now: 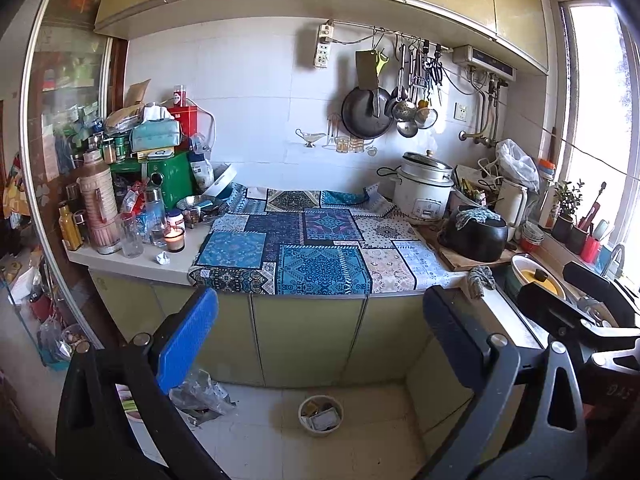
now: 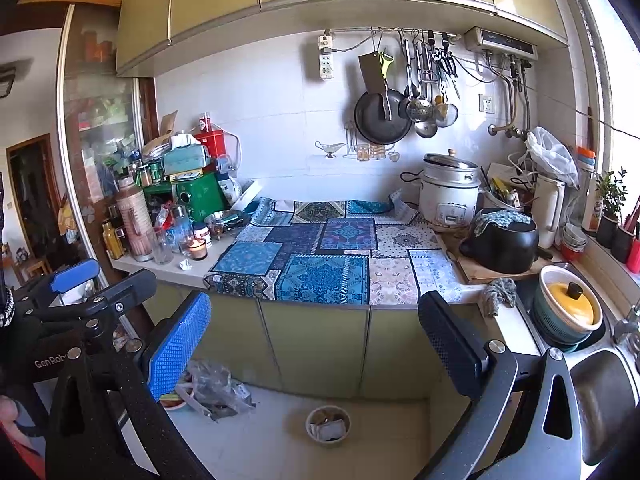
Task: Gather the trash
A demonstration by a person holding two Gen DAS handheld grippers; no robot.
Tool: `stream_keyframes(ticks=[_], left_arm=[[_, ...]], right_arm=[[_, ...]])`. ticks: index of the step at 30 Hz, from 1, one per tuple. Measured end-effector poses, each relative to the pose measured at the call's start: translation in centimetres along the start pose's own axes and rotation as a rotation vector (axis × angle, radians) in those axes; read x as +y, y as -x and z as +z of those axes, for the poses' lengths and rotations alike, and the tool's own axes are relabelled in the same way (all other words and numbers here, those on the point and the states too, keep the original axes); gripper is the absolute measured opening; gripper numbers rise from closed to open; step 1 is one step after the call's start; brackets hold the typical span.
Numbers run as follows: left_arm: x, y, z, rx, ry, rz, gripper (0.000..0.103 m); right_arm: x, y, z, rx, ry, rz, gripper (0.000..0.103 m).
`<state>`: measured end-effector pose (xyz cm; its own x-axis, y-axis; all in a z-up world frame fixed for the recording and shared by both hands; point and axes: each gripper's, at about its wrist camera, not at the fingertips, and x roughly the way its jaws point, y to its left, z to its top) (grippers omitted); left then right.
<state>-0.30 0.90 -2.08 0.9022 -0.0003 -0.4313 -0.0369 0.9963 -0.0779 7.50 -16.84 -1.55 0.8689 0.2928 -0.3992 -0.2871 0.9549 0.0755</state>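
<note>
- I hold the left tool [image 1: 320, 344] with its jaws spread wide and nothing between them; its blue pad [image 1: 186, 340] and black pad [image 1: 452, 340] frame the cabinet doors [image 1: 308, 340].
- I hold the right tool [image 2: 316, 352] just as wide apart, also with nothing in it. In the left wrist view it shows at the right edge, over the sink [image 2: 600, 400] side.
- On the floor below, a small round bin [image 1: 321, 415] stands against the cabinet base, with scraps inside.
- Left of the bin, a crumpled plastic bag [image 1: 202, 394] lies on the floor tiles.
- On the tabletop [image 1: 132, 262], a crumpled white paper wad [image 1: 162, 257] lies near the front edge, just in front of a lit candle [image 1: 175, 239].
- Right of the wad, a blue patchwork cloth [image 1: 304, 248] covers the middle of the tabletop and hangs over its front edge.
- Behind the candle stand jars, bottles and a tall pink flask [image 1: 98, 212], packed close together.
- At the right end, a black pot [image 1: 476, 236] rests on a wooden board [image 1: 456, 260], with a white rice cooker [image 1: 424, 188] behind it.
- A grey rag [image 1: 480, 280] hangs over the tabletop edge by the sink.
- In the sink a yellow-lidded pot [image 2: 570, 308] sits in a strainer.
- On the far wall, a pan [image 1: 366, 112] and ladles hang from a rail [image 1: 392, 34].
</note>
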Motion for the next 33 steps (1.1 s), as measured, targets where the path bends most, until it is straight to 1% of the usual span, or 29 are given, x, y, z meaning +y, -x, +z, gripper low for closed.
stream_keyframes(ticks=[14,20,33], left_arm=[[-0.4,-0.3,0.6,-0.003,-0.001,-0.015,0.103],[-0.6,-0.3,0.8,-0.018,-0.010,-0.008,0.103],[-0.4,-0.5,1.1,-0.026,-0.003,-0.019,0.103]], right_arm=[[-0.8,0.2,0.5,-0.012,-0.011,-0.001,0.103],[-1.0,0.2,0.8,-0.015,-0.023,-0.007,0.103],[-1.5,0.0,1.1,-0.019,-0.028,-0.012,0.103]])
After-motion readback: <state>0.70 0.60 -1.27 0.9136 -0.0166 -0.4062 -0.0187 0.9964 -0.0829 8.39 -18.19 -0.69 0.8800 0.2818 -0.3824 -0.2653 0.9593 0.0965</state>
